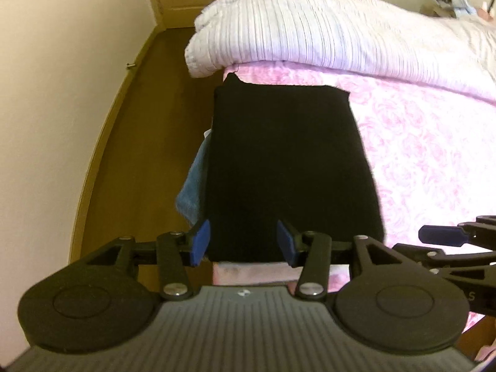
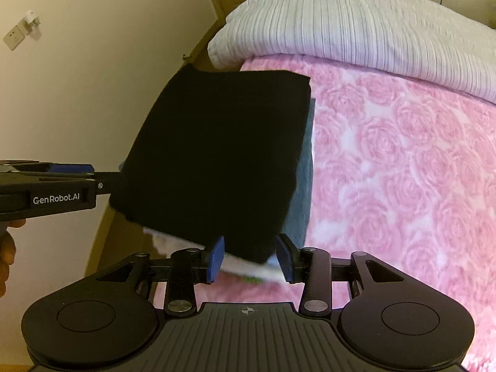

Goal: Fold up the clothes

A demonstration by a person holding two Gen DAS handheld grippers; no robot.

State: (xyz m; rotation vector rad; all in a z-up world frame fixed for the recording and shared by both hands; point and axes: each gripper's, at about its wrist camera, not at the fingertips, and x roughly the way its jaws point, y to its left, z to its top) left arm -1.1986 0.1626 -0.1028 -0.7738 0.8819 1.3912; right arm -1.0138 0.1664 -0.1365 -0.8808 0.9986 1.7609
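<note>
- A black garment (image 1: 288, 161) lies folded into a neat rectangle near the left edge of the bed (image 1: 418, 142), on the pink rose-patterned cover, just in front of the pale striped duvet (image 1: 325, 24).
- It sits on top of other clothes: a blue piece (image 1: 192, 186) peeks out from under its left side, and the right wrist view shows a grey-blue layer (image 2: 302, 186) along its right side and something white (image 2: 248, 268) under its near edge. It looks like a stack.
- The left gripper (image 1: 243, 241) is at the near edge of the black garment, its jaws set fairly wide to either side of that edge, with cloth between the blue pads (image 1: 200, 241). They are not pinching it as far as I can see.
- The right gripper (image 2: 249, 257) is at the near right corner, its jaws also apart, with the corner of the garment and the white layer between them. The picture is blurred there, so I cannot tell whether the pads touch the cloth.
- My reading is that the black garment is already folded. The scene fits either the grippers having set it on the stack and let go, or their closing in to lift or straighten it.
- Any grip here would need both pairs of jaws to close evenly on the near edge, or the fold will slip open.
</note>
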